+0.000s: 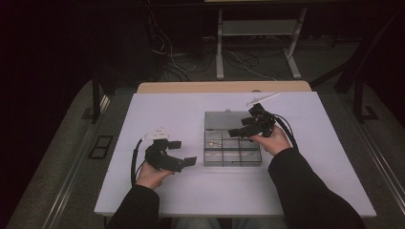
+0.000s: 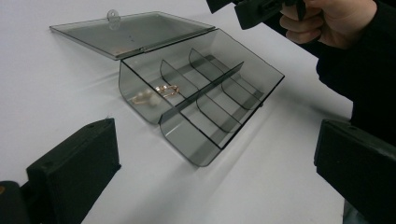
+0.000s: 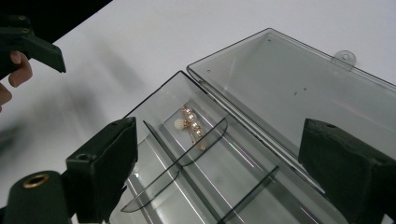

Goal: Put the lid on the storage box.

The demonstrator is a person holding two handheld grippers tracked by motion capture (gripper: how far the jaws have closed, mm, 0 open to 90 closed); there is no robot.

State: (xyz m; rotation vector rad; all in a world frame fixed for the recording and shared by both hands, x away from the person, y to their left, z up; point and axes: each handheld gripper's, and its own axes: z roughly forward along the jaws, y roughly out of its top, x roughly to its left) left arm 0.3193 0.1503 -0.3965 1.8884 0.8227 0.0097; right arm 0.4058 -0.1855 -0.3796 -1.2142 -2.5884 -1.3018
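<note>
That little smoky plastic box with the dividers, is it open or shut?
Open. The box has its lid swung back flat on the table, and a gold pearl piece lies in one end compartment.

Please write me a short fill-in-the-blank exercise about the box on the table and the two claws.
1. The lid of the smoky clear box lies ____.
2. The gold and pearl jewellery lies in a ____ compartment of the box.
3. The right claw hangs over the box with its jaws ____.
4. Between the jaws of the left claw there is ____.

Missing words: open; corner; open; nothing
</note>
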